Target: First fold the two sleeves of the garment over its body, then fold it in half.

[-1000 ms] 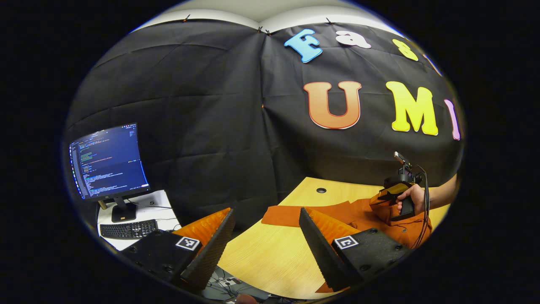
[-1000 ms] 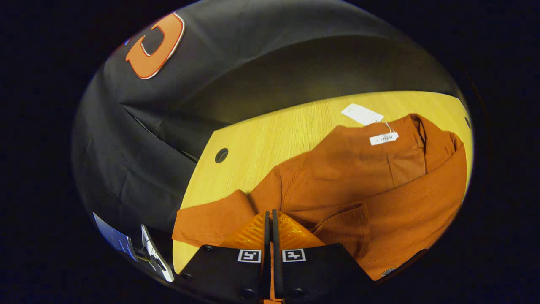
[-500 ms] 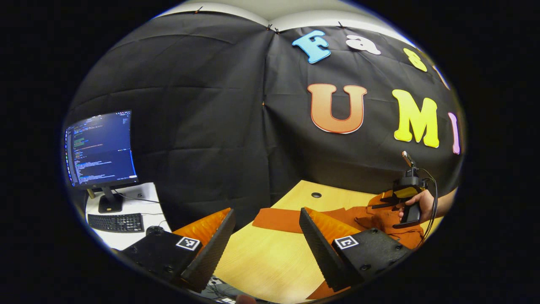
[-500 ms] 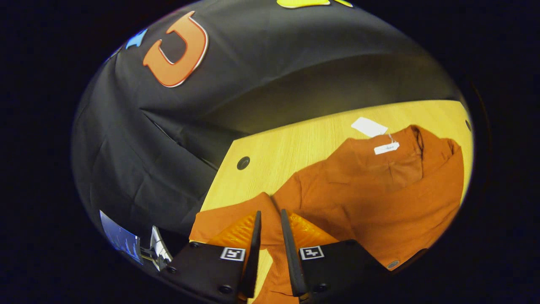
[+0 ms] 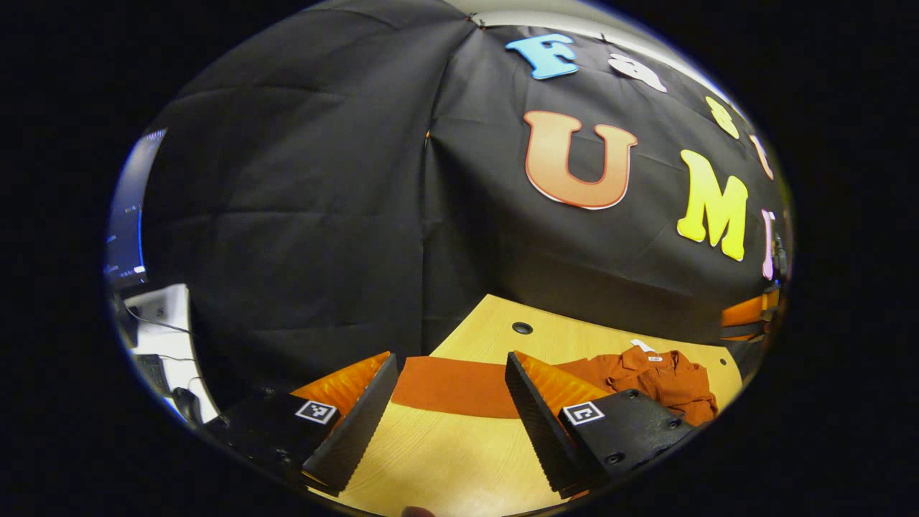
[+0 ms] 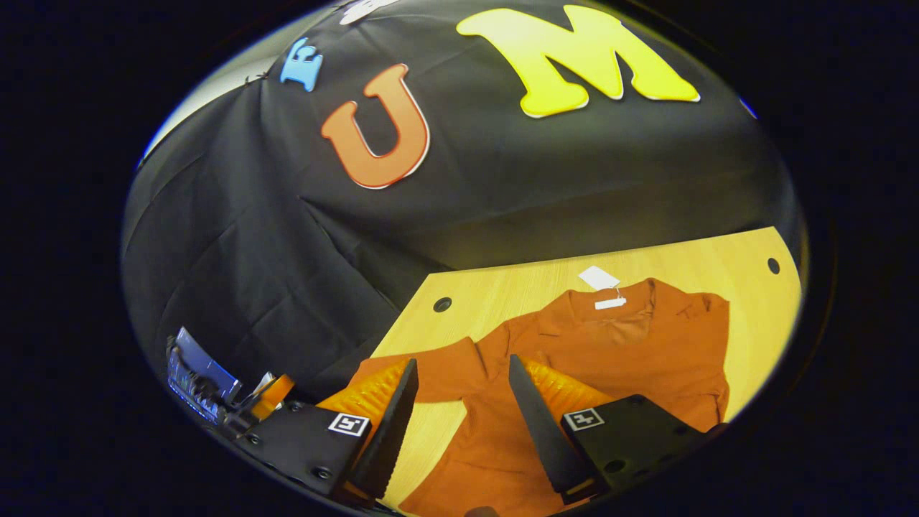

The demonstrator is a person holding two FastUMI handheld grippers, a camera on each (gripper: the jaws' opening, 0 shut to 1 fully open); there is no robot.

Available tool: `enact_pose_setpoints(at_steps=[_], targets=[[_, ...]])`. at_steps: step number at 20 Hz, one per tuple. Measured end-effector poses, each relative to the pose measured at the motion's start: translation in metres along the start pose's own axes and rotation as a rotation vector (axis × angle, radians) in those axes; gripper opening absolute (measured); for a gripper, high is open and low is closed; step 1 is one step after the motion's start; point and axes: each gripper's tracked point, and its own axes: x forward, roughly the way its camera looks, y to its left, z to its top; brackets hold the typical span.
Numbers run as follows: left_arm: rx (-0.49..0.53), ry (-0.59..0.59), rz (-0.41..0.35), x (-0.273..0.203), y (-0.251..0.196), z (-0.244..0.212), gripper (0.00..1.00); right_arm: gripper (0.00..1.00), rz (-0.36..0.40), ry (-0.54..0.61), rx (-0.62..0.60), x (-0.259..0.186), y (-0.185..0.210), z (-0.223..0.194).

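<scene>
Wooden table [image 6: 517, 287] bears garment [image 6: 617, 352]; both tongs (left [image 5: 451, 409], right [image 6: 459, 413]) gape, empty.

Left gripper [image 5: 449, 391] above the table [image 5: 459, 459], fingers spread.
A garment sleeve [image 5: 452, 386] stretches between the fingertips; the garment's body [image 5: 657, 377] (tag attached) lies beyond the right finger.
</scene>
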Motion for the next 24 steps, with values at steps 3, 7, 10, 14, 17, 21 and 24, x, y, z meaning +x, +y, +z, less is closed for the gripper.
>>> enact_pose_setpoints(at_steps=[3,7,10,14,17,21,24], targets=[[-0.062,0.159,-0.097,0.051,0.011,-0.035,0.99,0.82,0.009,-0.024,-0.051,-0.056,0.004,-0.013],[-0.124,0.293,-0.087,0.120,0.054,-0.071,0.99,0.82,-0.063,-0.041,-0.021,-0.108,-0.017,-0.023],[-0.267,0.392,-0.174,0.140,0.060,-0.087,0.99,0.82,-0.159,-0.060,-0.042,-0.131,-0.043,-0.022],[-0.501,0.439,-0.191,0.174,0.069,-0.097,0.99,0.83,-0.189,-0.068,-0.101,-0.143,-0.041,-0.024],[-0.558,0.469,-0.186,0.180,0.071,-0.105,0.99,0.83,-0.182,-0.056,-0.043,-0.144,-0.043,-0.029],[-0.530,0.553,-0.206,0.181,0.059,-0.125,0.97,0.83,-0.203,-0.049,0.068,-0.144,-0.064,-0.034],[-0.499,0.515,-0.173,0.184,0.061,-0.115,0.62,0.76,-0.208,-0.042,0.089,-0.145,-0.071,-0.038]])
